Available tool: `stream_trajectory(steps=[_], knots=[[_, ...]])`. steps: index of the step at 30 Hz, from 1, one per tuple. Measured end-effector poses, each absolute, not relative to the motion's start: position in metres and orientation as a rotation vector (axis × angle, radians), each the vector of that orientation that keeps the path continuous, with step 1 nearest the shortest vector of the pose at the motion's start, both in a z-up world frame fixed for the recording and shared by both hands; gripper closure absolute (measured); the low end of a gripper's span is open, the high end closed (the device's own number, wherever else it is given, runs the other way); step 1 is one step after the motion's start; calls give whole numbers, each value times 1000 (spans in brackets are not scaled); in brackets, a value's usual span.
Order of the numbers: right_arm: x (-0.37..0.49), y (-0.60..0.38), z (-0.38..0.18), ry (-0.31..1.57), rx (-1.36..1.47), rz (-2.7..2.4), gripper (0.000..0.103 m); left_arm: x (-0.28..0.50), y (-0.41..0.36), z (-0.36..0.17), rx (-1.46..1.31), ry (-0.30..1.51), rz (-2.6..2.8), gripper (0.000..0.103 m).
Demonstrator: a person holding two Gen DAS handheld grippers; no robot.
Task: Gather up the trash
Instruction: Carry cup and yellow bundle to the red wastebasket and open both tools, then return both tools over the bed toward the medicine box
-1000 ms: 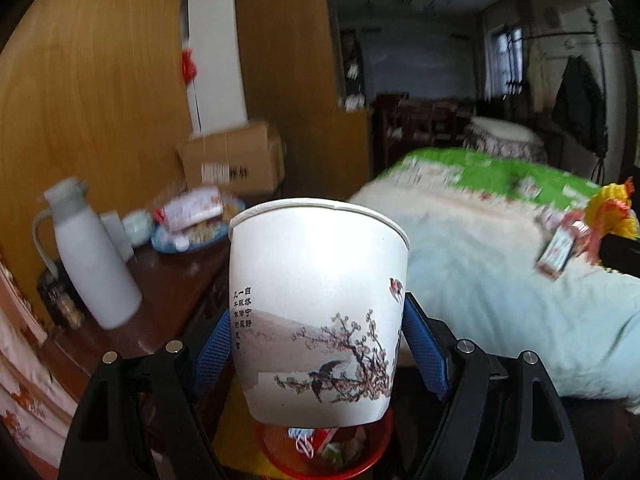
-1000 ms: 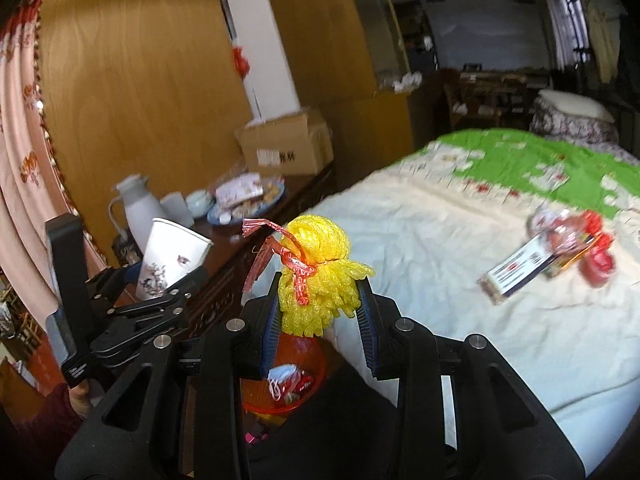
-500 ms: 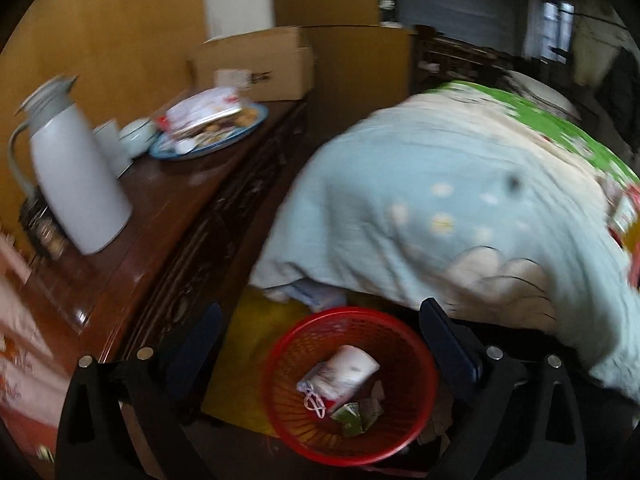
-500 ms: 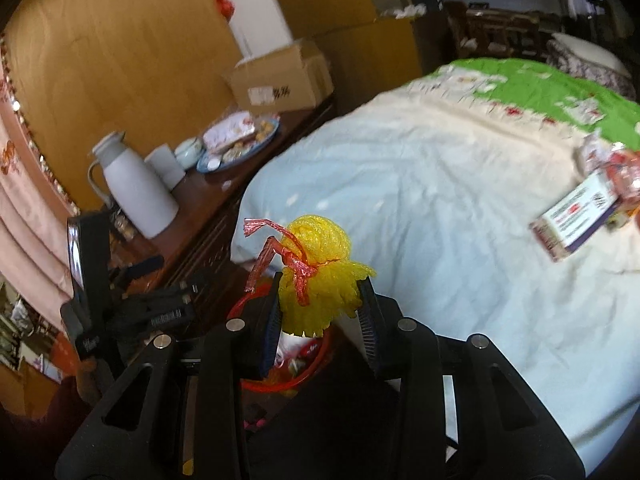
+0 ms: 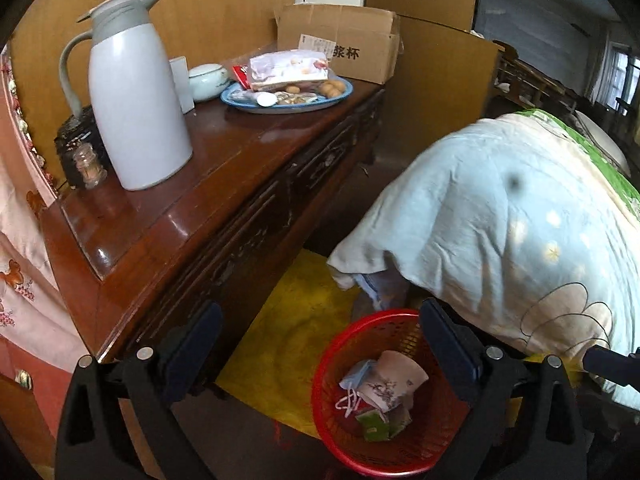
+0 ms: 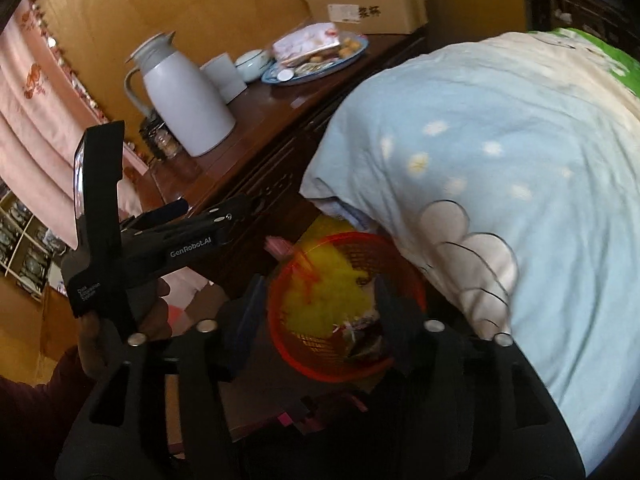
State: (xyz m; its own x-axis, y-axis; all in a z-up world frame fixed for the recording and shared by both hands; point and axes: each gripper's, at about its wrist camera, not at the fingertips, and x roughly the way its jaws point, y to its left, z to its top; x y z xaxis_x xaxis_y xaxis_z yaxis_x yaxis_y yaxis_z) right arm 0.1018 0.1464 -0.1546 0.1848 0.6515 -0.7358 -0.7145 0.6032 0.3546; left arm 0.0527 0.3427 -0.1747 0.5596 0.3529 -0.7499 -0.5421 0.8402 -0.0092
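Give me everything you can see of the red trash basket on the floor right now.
The round red plastic mesh basket stands upright on the floor, partly on a yellow mat, between the dark wooden sideboard and the pale blue quilt. Inside lie a printed paper cup on its side, a face mask and a green wrapper. A blurred yellow mesh ball shows over its rim.

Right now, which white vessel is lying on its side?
The paper cup in the red basket; the thermos and lidded bowl stand upright on the cabinet.
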Motion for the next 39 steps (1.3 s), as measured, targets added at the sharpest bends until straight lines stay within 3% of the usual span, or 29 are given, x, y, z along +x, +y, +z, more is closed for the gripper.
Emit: stream_trajectory(steps=[11, 27, 39], knots=[[109, 96, -131, 925, 18, 858, 38, 52, 296, -142, -102, 746, 473, 6], [70, -27, -60, 653, 158, 691, 30, 32, 167, -69, 153, 554, 305, 6], [88, -116, -61, 609, 223, 522, 24, 59, 85, -68, 242, 547, 174, 6]])
